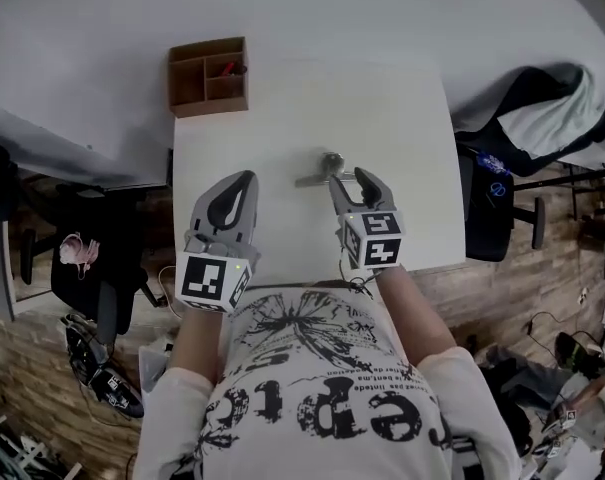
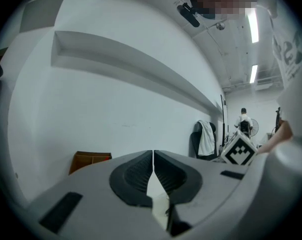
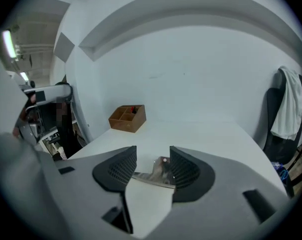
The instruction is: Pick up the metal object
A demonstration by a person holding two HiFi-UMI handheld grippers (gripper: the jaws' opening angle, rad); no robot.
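The metal object (image 1: 327, 165), a shiny lever handle with a round base, lies on the white table (image 1: 282, 118) near its middle. My right gripper (image 1: 350, 180) stands open just behind it, tips on either side of its near end. In the right gripper view the metal object (image 3: 158, 171) lies between the two dark ribbed pads of the right gripper (image 3: 153, 150), close against the right pad, with a gap at the left. My left gripper (image 1: 246, 180) rests to the left, apart from the metal object. The left gripper (image 2: 153, 156) is shut on nothing.
A brown wooden organizer (image 1: 207, 76) with compartments stands at the table's far left corner. An office chair draped with clothes (image 1: 537, 118) is beyond the right edge. Another chair and cables (image 1: 82, 268) lie left of the table on the floor.
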